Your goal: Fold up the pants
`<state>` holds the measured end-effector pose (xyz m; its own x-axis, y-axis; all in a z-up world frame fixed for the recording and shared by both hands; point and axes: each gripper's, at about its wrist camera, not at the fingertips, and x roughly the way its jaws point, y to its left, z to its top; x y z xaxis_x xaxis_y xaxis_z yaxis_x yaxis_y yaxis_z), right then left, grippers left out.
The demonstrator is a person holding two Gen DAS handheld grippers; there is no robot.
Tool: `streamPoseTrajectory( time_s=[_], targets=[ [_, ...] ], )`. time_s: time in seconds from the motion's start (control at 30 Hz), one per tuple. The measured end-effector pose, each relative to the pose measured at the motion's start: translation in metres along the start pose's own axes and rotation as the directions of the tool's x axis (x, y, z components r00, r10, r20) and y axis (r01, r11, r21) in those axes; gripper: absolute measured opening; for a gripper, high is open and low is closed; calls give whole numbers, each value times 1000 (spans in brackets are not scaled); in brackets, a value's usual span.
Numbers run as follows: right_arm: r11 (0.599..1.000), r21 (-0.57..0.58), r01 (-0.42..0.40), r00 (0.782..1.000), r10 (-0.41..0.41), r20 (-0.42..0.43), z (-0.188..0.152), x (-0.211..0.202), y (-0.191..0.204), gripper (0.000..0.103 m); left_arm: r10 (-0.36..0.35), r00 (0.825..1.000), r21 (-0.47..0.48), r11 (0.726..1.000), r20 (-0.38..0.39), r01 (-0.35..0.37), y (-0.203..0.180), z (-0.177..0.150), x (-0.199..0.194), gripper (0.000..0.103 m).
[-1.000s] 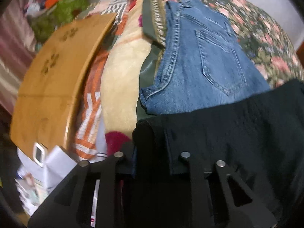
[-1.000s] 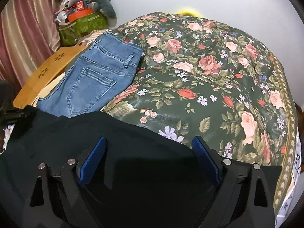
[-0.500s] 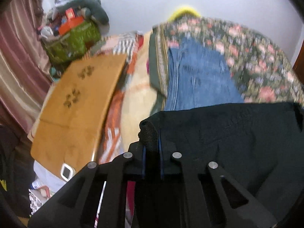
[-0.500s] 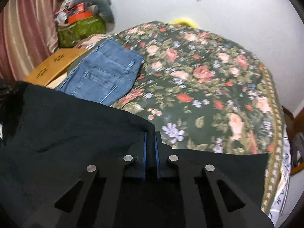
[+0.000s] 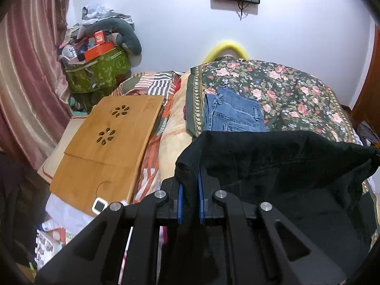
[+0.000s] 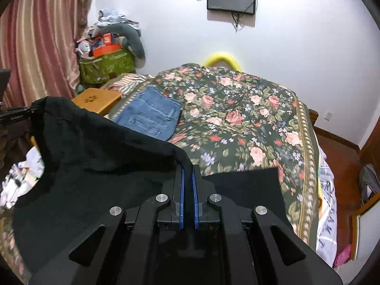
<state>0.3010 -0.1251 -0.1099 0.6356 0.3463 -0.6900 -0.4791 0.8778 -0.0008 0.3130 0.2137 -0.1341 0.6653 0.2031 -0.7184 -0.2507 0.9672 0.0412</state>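
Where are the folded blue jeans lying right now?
The blue jeans lie flat on the floral bedspread near its left edge, beyond the lifted black pants and right of the wooden lap desk.

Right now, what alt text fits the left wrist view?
The left gripper is shut on a raised edge of the black pants above a floral bedspread. Folded blue jeans lie beyond; a wooden lap desk sits left.
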Motion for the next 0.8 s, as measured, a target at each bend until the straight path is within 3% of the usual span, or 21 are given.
streamPoseTrajectory(
  time_s=[0.23, 0.43, 0.8],
  targets=[
    [998, 20, -57, 998, 56, 21, -34, -58, 24, 4, -15, 1000, -23, 1000, 4, 15, 17, -44, -48, 10],
    [994, 48, -98, 995, 98, -9, -72, -82, 44, 4, -4, 1000, -21, 1000, -29, 4, 25, -93, -66, 10],
    [980, 160, -118, 987, 133, -89, -136, -83, 52, 4, -47, 977, -92, 995, -207, 28, 41, -185, -54, 10]
  ],
)
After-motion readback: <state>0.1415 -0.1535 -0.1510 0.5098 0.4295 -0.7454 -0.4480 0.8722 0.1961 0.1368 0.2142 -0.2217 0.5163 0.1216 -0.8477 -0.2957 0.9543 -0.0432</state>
